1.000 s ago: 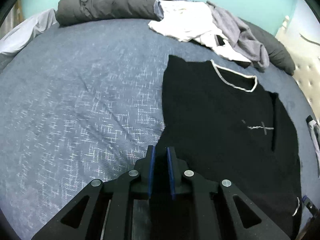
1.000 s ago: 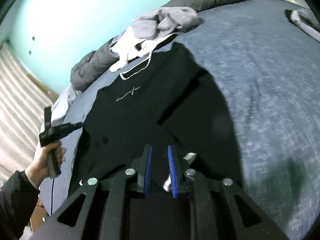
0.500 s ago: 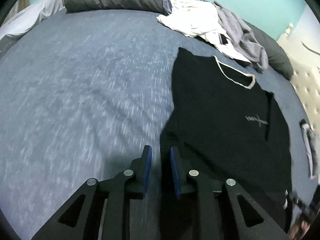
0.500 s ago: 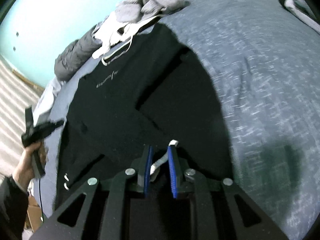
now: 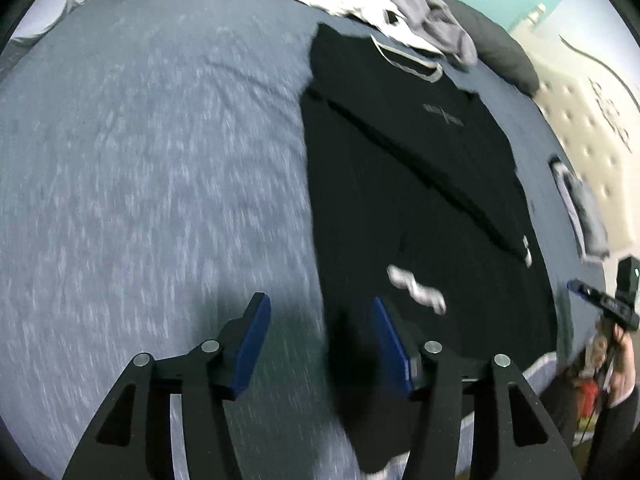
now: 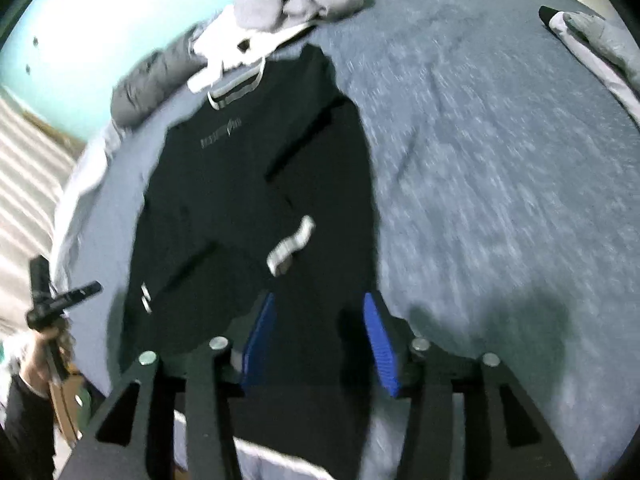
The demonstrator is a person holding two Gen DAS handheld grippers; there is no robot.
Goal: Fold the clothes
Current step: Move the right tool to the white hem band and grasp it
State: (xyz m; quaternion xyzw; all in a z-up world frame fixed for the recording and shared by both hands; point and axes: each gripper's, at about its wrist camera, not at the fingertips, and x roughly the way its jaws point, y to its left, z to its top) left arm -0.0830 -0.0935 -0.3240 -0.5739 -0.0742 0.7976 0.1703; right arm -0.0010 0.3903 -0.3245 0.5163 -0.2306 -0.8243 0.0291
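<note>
Fingers (image 5: pixel 256 340) blurred, black shirt (image 5: pixel 420 200) hem cut off btm.

L wrist: down-fwd over bed (image 5: pixel 140 160) | R wrist: same | shared: black shirt (image 5: pixel 420 184)

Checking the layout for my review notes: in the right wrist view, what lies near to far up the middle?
right gripper, jaws opening → black shirt → its white collar → heap of white and grey clothes → turquoise wall.
</note>
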